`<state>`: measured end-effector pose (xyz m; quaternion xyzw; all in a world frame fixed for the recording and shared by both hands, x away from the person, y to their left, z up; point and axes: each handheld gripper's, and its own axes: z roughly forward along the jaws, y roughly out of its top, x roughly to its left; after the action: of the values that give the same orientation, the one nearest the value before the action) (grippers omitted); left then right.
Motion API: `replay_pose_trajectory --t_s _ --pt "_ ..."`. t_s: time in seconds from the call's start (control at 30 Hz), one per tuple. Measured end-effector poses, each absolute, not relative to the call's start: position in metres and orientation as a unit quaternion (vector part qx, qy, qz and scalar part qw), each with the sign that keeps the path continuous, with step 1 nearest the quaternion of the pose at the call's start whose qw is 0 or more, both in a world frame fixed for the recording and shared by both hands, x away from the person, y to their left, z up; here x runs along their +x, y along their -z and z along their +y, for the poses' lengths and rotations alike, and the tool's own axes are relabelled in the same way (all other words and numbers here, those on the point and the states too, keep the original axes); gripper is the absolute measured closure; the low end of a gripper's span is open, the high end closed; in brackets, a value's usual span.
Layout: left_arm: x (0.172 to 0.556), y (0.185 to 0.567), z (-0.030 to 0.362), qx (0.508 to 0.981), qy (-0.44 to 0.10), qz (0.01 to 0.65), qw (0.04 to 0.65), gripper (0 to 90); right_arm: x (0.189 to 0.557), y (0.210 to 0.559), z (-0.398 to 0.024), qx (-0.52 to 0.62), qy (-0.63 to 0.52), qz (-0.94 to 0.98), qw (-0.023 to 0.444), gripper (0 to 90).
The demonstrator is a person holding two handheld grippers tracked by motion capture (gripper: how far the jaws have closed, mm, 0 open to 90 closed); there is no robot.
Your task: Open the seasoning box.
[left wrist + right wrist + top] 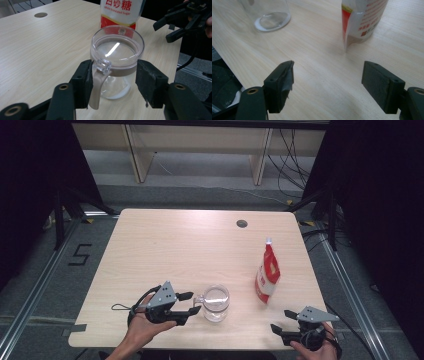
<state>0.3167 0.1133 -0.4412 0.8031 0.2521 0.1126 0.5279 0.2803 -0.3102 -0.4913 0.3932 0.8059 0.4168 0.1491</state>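
Observation:
A clear lidded jar with a beige handle stands near the table's front edge; a little white powder lies at its bottom. My left gripper is open around the handle side of the jar, its left pad against the handle and its right pad close beside the glass. A red and white sugar pouch stands upright to the right of the jar. My right gripper is open near the front right corner with nothing between its jaws, pointing at the pouch and the jar base.
The wooden table has a round cable hole at the back right. Beyond it are wooden shelf legs and cables on the floor, with black curtains on both sides. The right gripper appears past the table edge in the left gripper view.

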Motion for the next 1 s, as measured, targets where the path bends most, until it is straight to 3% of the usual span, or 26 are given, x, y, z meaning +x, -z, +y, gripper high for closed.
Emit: replay_pose_trajectory --t_s 0.4,1.0 --pt "0.328 0.431 0.113 0.796 -0.151 0.24 0.535 83.4 0.277 0.487 -0.303 0.391 -0.432 0.8 0.143 27.8" --pt "0.331 0.446 0.105 0.799 -0.135 0.26 0.525 89.1 0.271 0.475 -0.278 0.367 -0.45 0.8 0.149 35.4"
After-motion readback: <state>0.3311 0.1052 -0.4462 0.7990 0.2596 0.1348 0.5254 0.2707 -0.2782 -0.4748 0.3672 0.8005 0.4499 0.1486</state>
